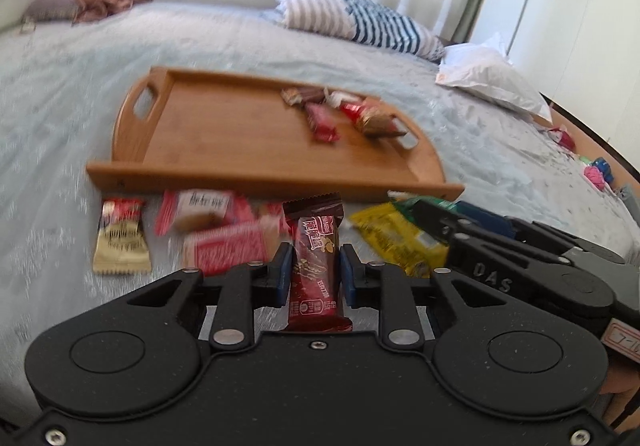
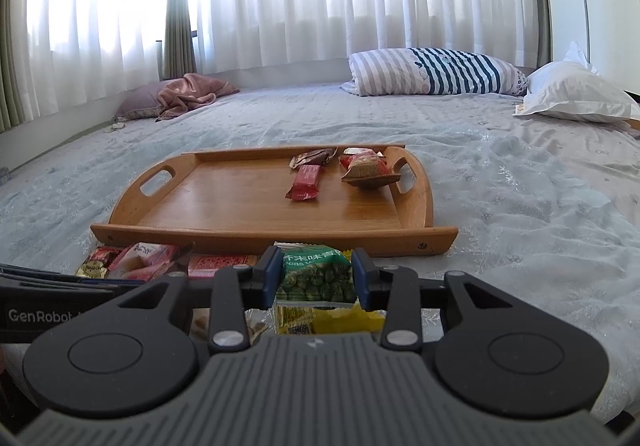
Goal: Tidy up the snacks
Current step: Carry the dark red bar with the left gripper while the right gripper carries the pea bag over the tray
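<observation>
The left gripper (image 1: 314, 272) was squeezed shut on a dark red snack bar (image 1: 315, 262), just in front of the wooden tray (image 1: 224, 134) on the bed (image 1: 60, 86). The right gripper (image 2: 315, 280) pinched a green pea packet (image 2: 316, 278) near the tray's front edge. A few snacks (image 2: 304, 182) lay on the tray, and more lay on the bed beside it

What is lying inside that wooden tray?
A few wrapped snacks sit in the wooden tray at its far right end, including a red bar. They overlap, so the count is unclear.
</observation>
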`<control>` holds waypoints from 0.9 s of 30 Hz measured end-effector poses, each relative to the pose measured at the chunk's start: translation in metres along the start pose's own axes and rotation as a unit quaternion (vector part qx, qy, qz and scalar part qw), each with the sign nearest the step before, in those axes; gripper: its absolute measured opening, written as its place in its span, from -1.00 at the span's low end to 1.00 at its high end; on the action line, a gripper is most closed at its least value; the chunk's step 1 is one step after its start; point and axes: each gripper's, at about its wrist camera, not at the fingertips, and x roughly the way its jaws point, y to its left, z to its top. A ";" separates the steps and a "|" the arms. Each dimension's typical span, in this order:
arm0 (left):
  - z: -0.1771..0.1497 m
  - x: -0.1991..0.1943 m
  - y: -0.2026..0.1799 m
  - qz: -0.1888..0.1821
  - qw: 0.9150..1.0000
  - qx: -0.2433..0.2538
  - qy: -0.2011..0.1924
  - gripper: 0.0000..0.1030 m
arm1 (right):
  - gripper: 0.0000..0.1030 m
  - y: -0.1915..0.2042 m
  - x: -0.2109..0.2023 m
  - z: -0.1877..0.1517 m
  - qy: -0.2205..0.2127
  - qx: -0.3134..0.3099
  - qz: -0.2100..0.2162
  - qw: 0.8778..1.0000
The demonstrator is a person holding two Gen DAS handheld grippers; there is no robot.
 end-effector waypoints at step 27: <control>0.056 0.042 -0.015 -0.007 1.000 0.006 -0.014 -0.54 | -0.17 -0.028 0.021 0.033 -0.051 0.043 -0.044 0.997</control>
